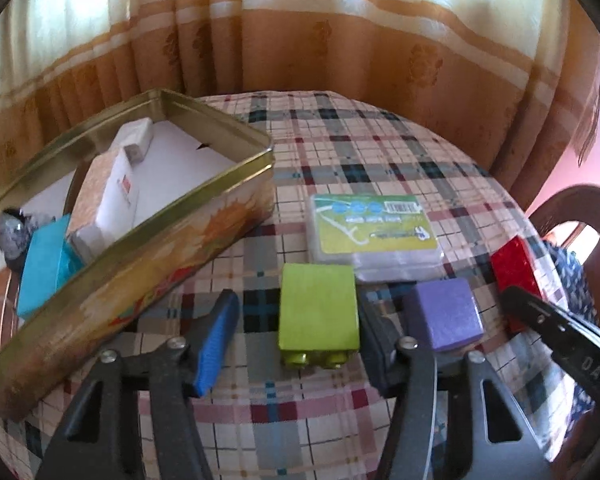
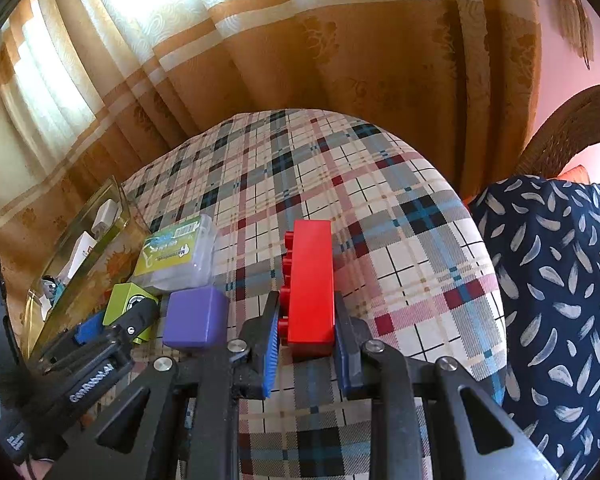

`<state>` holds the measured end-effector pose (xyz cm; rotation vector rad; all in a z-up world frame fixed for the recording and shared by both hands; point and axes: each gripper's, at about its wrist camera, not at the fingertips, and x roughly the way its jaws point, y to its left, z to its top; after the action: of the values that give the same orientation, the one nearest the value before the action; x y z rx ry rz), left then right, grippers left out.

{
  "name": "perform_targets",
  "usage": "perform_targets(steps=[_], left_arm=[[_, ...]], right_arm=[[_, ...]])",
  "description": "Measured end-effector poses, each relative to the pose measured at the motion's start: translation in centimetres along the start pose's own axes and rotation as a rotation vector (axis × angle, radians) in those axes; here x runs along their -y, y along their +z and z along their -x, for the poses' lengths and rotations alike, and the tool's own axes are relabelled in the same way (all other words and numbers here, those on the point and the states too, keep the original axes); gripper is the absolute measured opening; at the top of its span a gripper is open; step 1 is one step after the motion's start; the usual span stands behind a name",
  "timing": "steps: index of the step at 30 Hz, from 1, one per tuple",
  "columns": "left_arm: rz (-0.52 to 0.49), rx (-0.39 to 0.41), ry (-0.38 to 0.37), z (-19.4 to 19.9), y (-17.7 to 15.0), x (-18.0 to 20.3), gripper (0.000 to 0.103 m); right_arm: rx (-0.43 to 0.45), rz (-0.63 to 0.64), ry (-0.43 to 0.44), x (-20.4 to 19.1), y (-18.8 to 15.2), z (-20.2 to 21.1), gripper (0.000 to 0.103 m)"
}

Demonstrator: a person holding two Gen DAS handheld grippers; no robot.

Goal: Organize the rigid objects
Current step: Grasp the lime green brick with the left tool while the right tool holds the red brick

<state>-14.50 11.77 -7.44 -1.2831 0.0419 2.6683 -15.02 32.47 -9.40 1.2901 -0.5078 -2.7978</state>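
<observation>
Gold tin (image 1: 204, 196) holding white boxes (image 1: 112, 196) and teal block (image 1: 46, 268), left gripper (image 1: 296, 332) spread around green brick (image 1: 318, 312), right gripper (image 2: 306, 340) clamping red brick (image 2: 310, 280).

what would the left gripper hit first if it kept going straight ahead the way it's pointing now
Most likely the green block, which sits between the open fingers of the left gripper. Beyond it lies the clear plastic case. Depth is hard to judge, so it may pass just over the block.

Tin box (image 1: 148, 264): thin metal, brassy glossy rim, printed side worn dull. Red brick (image 2: 310, 284), green block (image 1: 318, 308) and clear case (image 1: 374, 232) are smooth glossy plastic; purple block (image 1: 446, 314) looks matt. Desk (image 1: 380, 152) wears plaid cloth, matt.
</observation>
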Motion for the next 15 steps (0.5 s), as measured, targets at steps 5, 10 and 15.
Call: perform_targets(steps=[5, 10, 15], left_arm=[[-0.014, 0.012, -0.058, 0.5, 0.0, -0.1, 0.031], [0.014, 0.017, -0.073, 0.6, -0.1, -0.7, 0.031], [0.025, 0.064, -0.059, 1.7, -0.3, -1.0, 0.031]], right_arm=[[-0.001, 0.010, -0.013, -0.2, 0.0, 0.0, 0.025], [0.001, 0.024, -0.039, -0.4, 0.0, 0.1, 0.025], [0.022, 0.015, -0.059, -0.2, 0.0, 0.5, 0.025]])
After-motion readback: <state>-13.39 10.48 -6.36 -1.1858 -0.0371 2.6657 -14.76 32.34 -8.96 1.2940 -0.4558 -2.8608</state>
